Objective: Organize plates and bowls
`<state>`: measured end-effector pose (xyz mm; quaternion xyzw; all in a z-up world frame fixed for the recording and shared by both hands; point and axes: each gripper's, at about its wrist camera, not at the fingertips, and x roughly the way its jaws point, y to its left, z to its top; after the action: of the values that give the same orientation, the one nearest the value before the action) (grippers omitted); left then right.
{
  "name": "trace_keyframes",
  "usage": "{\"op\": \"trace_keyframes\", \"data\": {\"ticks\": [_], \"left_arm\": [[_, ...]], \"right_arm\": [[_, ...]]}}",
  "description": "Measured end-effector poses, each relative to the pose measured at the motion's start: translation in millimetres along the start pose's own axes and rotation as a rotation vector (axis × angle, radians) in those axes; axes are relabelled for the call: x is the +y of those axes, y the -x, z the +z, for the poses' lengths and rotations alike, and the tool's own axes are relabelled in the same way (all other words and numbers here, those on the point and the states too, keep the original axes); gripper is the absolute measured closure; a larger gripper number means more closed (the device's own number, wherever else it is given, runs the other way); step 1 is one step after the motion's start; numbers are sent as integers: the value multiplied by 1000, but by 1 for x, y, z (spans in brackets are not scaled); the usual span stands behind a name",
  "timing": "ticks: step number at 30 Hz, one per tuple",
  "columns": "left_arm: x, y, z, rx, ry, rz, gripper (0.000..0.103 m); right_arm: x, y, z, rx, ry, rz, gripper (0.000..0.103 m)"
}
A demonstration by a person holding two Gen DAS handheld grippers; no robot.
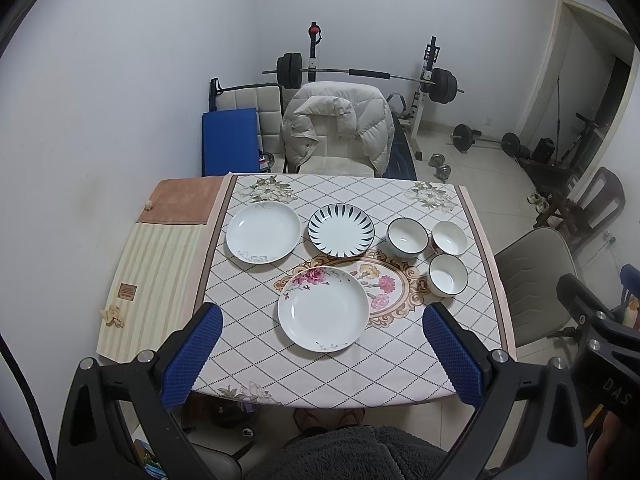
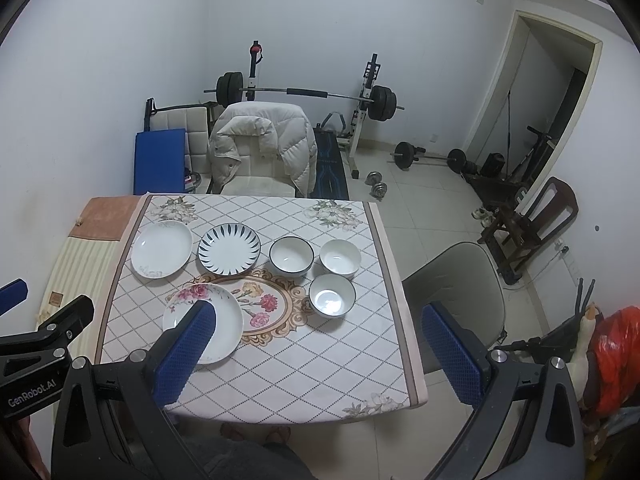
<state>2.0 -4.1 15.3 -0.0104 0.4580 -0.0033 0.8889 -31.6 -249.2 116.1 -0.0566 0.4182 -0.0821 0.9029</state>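
Note:
Three plates lie on the table: a white one [image 1: 263, 233] at far left, a dark-striped one [image 1: 341, 230] beside it, and a pink-flowered one [image 1: 323, 314] nearest me. Three white bowls stand at the right: a dark-rimmed one [image 1: 407, 236], a plain one [image 1: 449, 238], and a dark-rimmed one [image 1: 448, 274] in front. They also show in the right wrist view: the plates [image 2: 162, 249] [image 2: 229, 249] [image 2: 224, 320] and the bowls [image 2: 291, 256] [image 2: 340, 258] [image 2: 332, 294]. My left gripper [image 1: 322, 356] is open and empty, high above the near edge. My right gripper [image 2: 320, 354] is open and empty, further right.
The table [image 1: 280, 372] has a diamond-patterned cloth; a striped cloth [image 1: 156, 276] covers its left part. A chair with a white jacket [image 1: 340, 132] stands behind the table, a grey chair [image 2: 456, 284] to its right. Weights and a barbell rack [image 1: 360, 76] fill the back.

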Motion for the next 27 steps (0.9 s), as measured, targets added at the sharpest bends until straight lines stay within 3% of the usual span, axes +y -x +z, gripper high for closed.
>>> {"op": "trace_keyframes", "data": {"ticks": [27], "left_arm": [[3, -3, 1, 2, 0, -2, 1]], "right_arm": [[0, -11, 1, 6, -17, 2, 0]]}}
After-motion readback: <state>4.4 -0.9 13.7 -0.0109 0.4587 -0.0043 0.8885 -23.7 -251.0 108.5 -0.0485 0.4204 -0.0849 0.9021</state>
